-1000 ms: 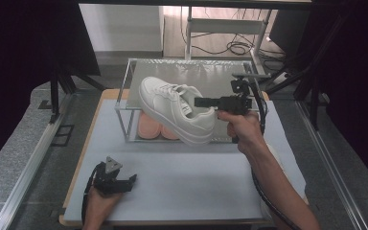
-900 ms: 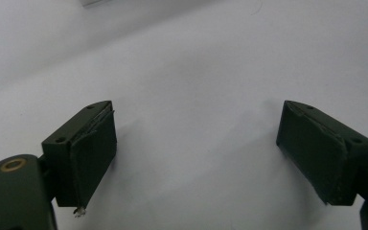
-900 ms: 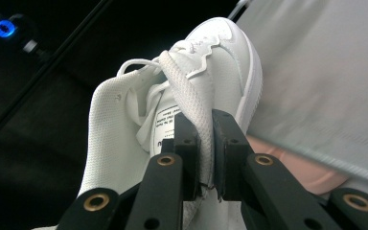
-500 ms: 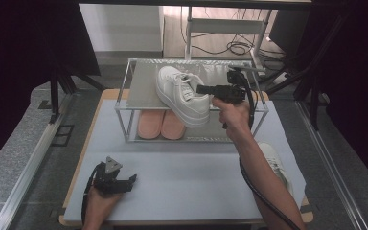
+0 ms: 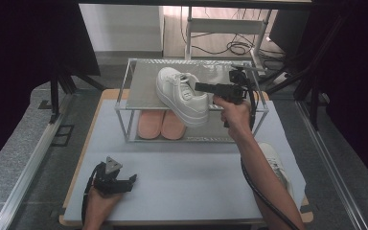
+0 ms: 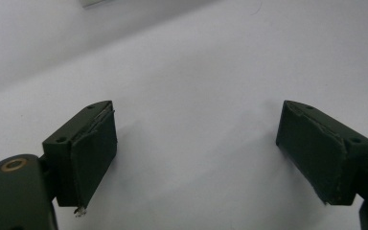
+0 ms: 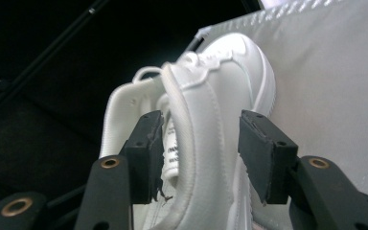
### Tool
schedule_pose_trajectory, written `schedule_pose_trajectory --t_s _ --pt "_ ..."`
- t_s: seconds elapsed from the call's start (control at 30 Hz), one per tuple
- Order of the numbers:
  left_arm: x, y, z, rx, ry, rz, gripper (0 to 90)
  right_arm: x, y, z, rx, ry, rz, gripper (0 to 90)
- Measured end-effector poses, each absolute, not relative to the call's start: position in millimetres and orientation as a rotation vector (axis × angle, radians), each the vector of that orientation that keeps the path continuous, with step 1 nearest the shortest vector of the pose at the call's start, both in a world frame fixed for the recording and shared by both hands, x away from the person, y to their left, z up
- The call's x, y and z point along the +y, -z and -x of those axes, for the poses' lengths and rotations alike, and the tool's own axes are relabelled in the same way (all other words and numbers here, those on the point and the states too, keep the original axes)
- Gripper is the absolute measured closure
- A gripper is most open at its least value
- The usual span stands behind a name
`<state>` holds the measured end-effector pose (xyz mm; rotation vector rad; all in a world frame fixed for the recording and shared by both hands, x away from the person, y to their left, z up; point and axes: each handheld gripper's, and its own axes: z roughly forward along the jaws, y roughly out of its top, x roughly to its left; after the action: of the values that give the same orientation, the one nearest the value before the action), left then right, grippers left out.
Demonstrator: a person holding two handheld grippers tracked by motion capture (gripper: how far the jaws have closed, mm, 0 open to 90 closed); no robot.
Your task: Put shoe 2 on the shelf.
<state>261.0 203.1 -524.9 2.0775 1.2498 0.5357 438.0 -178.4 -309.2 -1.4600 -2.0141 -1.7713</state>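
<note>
R gripper fingers just opened, sneaker wall betw them unpressed; shoe overhangs rack edge, prob tips off. L gripper fingers open, empty

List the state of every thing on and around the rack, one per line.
White shoe: on the rack's top shelf, heel past the front edge.
Rack: upright on the table.
Pink slippers: paired on the bottom shelf.
Second white shoe: on the table.
Right gripper: just opened, fingers astride the shoe's side.
Left gripper: open, empty.
</note>
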Motion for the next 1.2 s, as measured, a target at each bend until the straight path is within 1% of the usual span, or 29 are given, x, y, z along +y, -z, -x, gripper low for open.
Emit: schedule_pose_trajectory --t_s 0.07,0.3,0.43,0.5,0.63,0.67,0.7,0.77,0.83,0.9,0.93,1.0,1.03,1.1,1.13,1.2 --pt "203.1 524.9 -260.9 1.25 -0.536 -2.078 14.2 -185.1 304.4 -436.7 -2.005 1.8 1.429 48.4" --pt "203.0 524.8 -260.8 1.249 -0.539 -2.081 14.2 -202.0 299.3 -428.2 -2.035 1.849 1.376 49.7" --pt "202.9 524.7 -260.7 1.248 -0.54 -2.081 14.2 -210.5 299.1 -419.4 -2.075 1.902 1.362 51.5" --pt "203.0 524.7 -260.8 1.248 -0.539 -2.082 14.2 -216.4 300.4 -409.3 -2.099 1.947 1.343 54.3" --pt "202.5 524.9 -260.5 1.249 -0.543 -2.077 14.2 -219.9 301.4 -398.3 -2.149 1.967 1.349 56.6" --pt "202.5 524.8 -260.5 1.249 -0.543 -2.078 14.2 -222.2 302.8 -391.0 -2.175 1.984 1.338 59.2" --pt "202.5 524.8 -260.5 1.249 -0.543 -2.078 14.2 -222.2 302.8 -391.0 -2.175 1.984 1.338 59.2" --pt "202.5 524.8 -260.4 1.248 -0.544 -2.078 14.2 -224.2 306.4 -380.3 -2.205 1.999 1.328 63.1" --pt "202.4 524.8 -260.4 1.248 -0.545 -2.079 14.2 -224.1 307.6 -376.5 -2.232 1.997 1.325 64.9" --pt "202.8 524.5 -260.3 1.245 -0.546 -2.086 14.2 -222.1 310.6 -363.6 -2.337 1.949 1.316 71.2" --pt "202.5 524.7 -260.3 1.247 -0.546 -2.082 14.2 -222.1 310.6 -363.6 -2.337 1.949 1.316 71.2" --pt "202.4 524.7 -260.3 1.247 -0.547 -2.081 14.2 -220.9 314.4 -353.6 -2.374 1.917 1.29 78.5" --pt "202.0 524.8 -260.2 1.248 -0.55 -2.078 14.2 -219.9 319.0 -345.7 -2.37 1.907 1.247 85.5" --pt "202.0 524.8 -260.1 1.247 -0.551 -2.078 14.2 -219.7 320.1 -344.2 -2.376 1.898 1.243 87.2" --pt "201.9 524.8 -260.0 1.247 -0.551 -2.078 14.2 -217.3 325.5 -337.6 -2.392 1.879 1.217 89.9" --pt "202.0 524.8 -260.1 1.247 -0.551 -2.078 14.2 -216.3 327.3 -335.9 -2.395 1.873 1.209 90.0"
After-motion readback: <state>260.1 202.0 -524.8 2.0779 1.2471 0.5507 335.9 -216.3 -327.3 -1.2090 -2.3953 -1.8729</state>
